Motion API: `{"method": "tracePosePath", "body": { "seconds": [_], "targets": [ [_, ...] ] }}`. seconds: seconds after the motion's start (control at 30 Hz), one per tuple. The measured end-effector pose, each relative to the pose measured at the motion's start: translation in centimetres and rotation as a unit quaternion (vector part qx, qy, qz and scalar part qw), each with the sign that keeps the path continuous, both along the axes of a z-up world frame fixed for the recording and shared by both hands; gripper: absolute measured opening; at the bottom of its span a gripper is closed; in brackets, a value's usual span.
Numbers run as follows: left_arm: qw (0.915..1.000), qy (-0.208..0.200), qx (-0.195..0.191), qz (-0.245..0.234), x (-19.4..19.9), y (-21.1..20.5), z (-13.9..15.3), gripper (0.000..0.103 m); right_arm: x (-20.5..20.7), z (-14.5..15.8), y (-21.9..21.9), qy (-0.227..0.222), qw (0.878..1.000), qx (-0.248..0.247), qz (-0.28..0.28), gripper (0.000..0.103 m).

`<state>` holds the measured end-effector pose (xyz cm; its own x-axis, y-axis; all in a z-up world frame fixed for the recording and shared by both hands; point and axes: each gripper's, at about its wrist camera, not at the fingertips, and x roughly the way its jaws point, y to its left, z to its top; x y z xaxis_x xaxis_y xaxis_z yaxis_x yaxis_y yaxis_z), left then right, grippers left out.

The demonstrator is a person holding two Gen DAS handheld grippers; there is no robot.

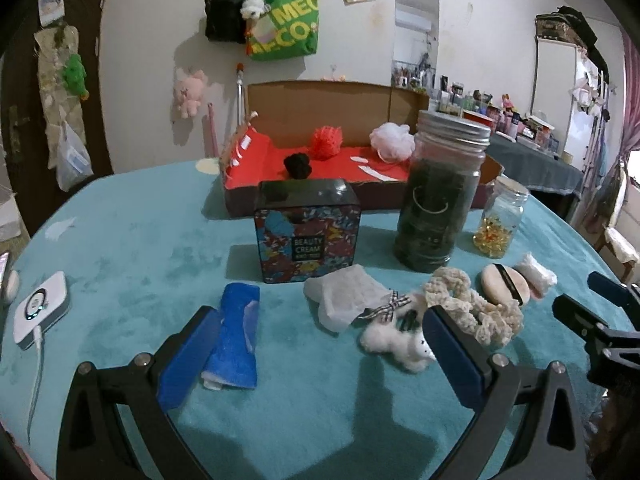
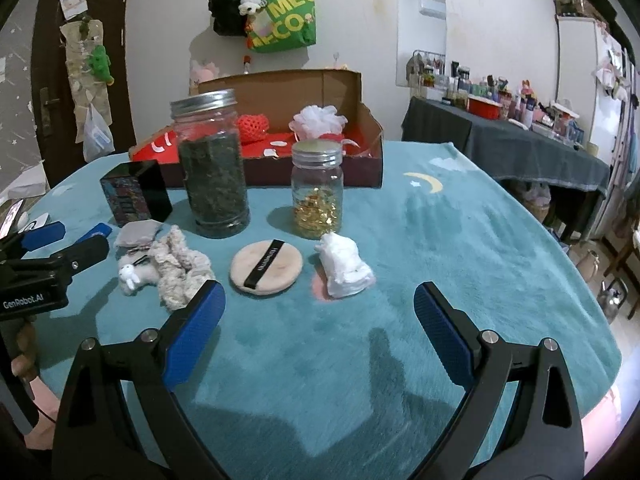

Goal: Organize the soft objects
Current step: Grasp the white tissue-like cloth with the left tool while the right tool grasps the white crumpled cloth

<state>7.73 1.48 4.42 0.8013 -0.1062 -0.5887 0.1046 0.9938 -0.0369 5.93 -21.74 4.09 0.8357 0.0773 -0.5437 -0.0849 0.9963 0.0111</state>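
Teal plush cloth [image 1: 120,240] is covering the table, and both grippers are hovering over it with jaws spread wide, holding nothing. The left gripper [image 1: 316,344] is sitting between a blue towel [image 1: 236,340] and a white plush toy [image 1: 394,340]. The right gripper [image 2: 320,312] is facing a round powder puff [image 2: 266,266] and a white cloth bundle [image 2: 344,266]. A cardboard box [image 1: 320,104] is standing behind the jars.

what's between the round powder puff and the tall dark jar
Nothing: bare teal cloth separates the powder puff from the tall jar, clearest in the right wrist view.
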Motion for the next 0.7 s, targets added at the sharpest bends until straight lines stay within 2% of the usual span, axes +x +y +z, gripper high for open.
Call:
{"method": "tracePosePath", "body": {
  "seconds": [0.1, 0.23, 0.37, 0.5, 0.57, 0.6, 0.63, 0.67, 0.7],
  "targets": [
    [0.9998, 0.014, -0.006, -0.014, 0.9, 0.1, 0.2, 0.103, 0.8, 0.0, -0.4, 0.013, 1.000, 0.001, 0.000, 0.097],
    [0.9993, 0.026, 0.006, -0.026, 2.1, -0.4, 0.4, 0.100, 2.4, 0.2, -1.2, 0.036, 0.999, 0.006, 0.003, 0.097],
    [0.9981, 0.049, 0.013, -0.035, 3.4, -1.0, 0.1, 0.094, 4.3, 0.4, -2.1, 0.060, 0.998, 0.013, 0.005, 0.097],
    [0.9960, 0.079, 0.016, -0.039, 4.5, -1.3, -0.6, 0.081, 6.2, 0.2, -2.9, 0.088, 0.996, 0.023, 0.008, 0.094],
    [0.9948, 0.093, 0.006, -0.040, 5.0, -1.2, -0.9, 0.075, 6.8, -0.1, -3.1, 0.100, 0.995, 0.024, 0.011, 0.078],
    [0.9938, 0.101, -0.004, -0.046, 5.3, -1.1, -1.1, 0.071, 7.1, -0.3, -3.1, 0.108, 0.994, 0.024, 0.015, 0.073],
    [0.9929, 0.106, -0.013, -0.052, 5.4, -1.0, -1.2, 0.068, 7.4, -0.6, -3.0, 0.115, 0.993, 0.027, 0.020, 0.063],
    [0.9923, 0.109, -0.018, -0.056, 5.5, -1.0, -1.2, 0.063, 7.6, -0.8, -3.0, 0.123, 0.992, 0.032, 0.027, 0.053],
    [0.9913, 0.113, -0.025, -0.063, 5.6, -1.0, -1.3, 0.058, 7.8, -1.1, -3.0, 0.129, 0.990, 0.036, 0.033, 0.048]
  ]
}}
